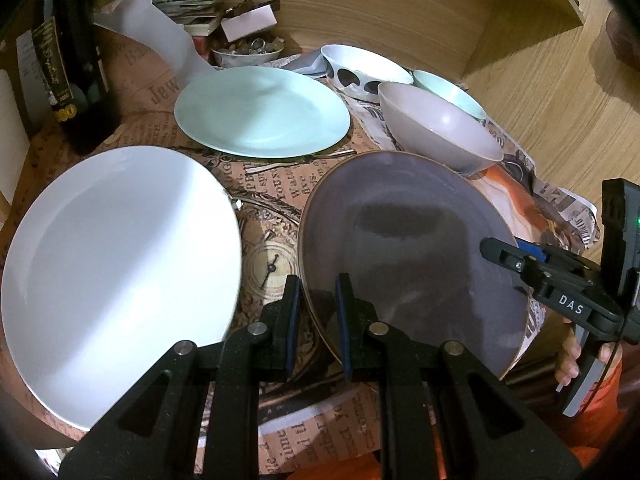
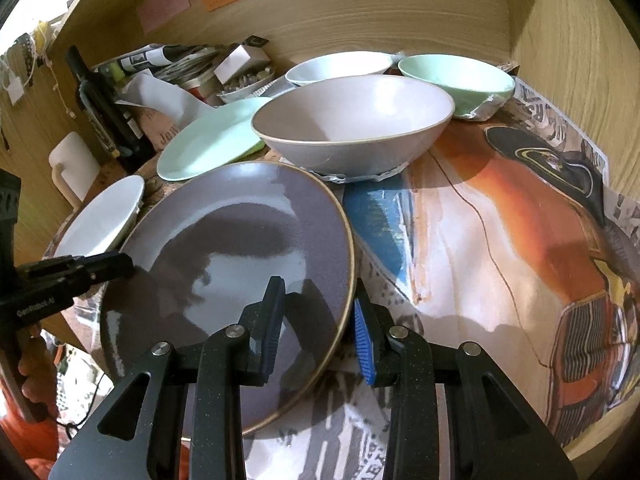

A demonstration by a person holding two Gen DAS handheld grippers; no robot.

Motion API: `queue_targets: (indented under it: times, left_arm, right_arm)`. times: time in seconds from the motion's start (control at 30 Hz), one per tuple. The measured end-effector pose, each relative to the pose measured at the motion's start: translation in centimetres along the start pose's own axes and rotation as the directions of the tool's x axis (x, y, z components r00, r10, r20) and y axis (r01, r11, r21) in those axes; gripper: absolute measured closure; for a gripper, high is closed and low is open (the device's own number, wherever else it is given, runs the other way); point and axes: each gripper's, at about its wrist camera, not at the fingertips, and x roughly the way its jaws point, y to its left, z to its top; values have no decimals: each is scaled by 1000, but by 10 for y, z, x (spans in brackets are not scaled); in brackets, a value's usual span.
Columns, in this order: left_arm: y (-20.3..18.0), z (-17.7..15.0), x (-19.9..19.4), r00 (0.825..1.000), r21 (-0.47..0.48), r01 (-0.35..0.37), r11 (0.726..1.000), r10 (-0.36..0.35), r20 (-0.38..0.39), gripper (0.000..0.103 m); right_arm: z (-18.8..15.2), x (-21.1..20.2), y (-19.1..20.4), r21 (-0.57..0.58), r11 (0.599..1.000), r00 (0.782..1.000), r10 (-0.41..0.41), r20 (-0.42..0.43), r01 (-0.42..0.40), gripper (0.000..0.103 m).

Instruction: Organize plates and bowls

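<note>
Two hand-held grippers flank a matte, purple-grey stoneware plate (image 1: 412, 248) with a thin tan rim, lying on a table papered in printed newsprict and vintage-lettered brown sheets (image 1: 276, 184). The left gripper (image 1: 318, 320) straddles the plate's near-left edge, one blue-padded finger outside the rim and the other over the plate's face; the jaws stand apart with a narrow gap, and whether the pads press on the rim cannot be told. The right gripper (image 2: 320, 328) straddles the opposite edge the same way, its jaws set wider, the ribbed blue pad of the outer finger (image 2: 363, 344) clear of the rim. To the plate's left sits a glossy white plate (image 1: 120, 276), round and shallow; behind them a pale mint-green plate (image 1: 260, 112). Just beyond the purple plate stands a wide, smooth mauve bowl (image 2: 352, 124) with a thin rim, and behind it a mint-green bowl (image 2: 456, 80) and a white bowl with dark blotches (image 1: 360, 68). A dark glass bottle (image 1: 76, 64) with gold lettering stands at the far left, near stacked papers (image 1: 188, 4) and a small dish of trinkets (image 1: 248, 52). Wood-grain panels (image 2: 360, 8) enclose the table on the back and right.
</note>
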Motion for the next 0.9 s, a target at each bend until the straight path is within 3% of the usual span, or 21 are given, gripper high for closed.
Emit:
queue_targets:
  times: [0.23,0.37,0.43,0.53,0.6,0.8,0.83,0.9]
  left_arm:
    - [0,1,1,1000,11,-7,1000,6,8,87]
    - [1,4,-9,998,17,-32,999,31,62,86]
    - [2,7,-17,995,21,-35,999,33,93,82]
    - [2,9,-32,988,30,-54,998,49,148,66]
    - [2,9,-47,977,31,-69,997,62,204,50]
    - [12,10,-83,944,20,-124,992,112,310,31]
    - [16,9,-88,937,14,-137,991,125,325,29]
    - [25,7,-95,928,4,-160,987,149,341,17]
  right_arm:
    - [1,1,0,-4,1000,1000,-12,6,12,73]
    - [6,-11,-2,-5,996,995,-86,60,87,73]
    - [10,-20,-3,10,997,993,-74,89,73,66]
    - [17,-34,2,7,998,989,-56,139,56,58]
    - [21,-41,9,-11,998,984,-52,168,54,54]
    - [32,-48,39,-67,998,975,-5,221,21,34]
    - [34,-48,43,-73,997,974,1,227,16,33]
    - [38,-47,55,-98,995,973,21,230,1,33]
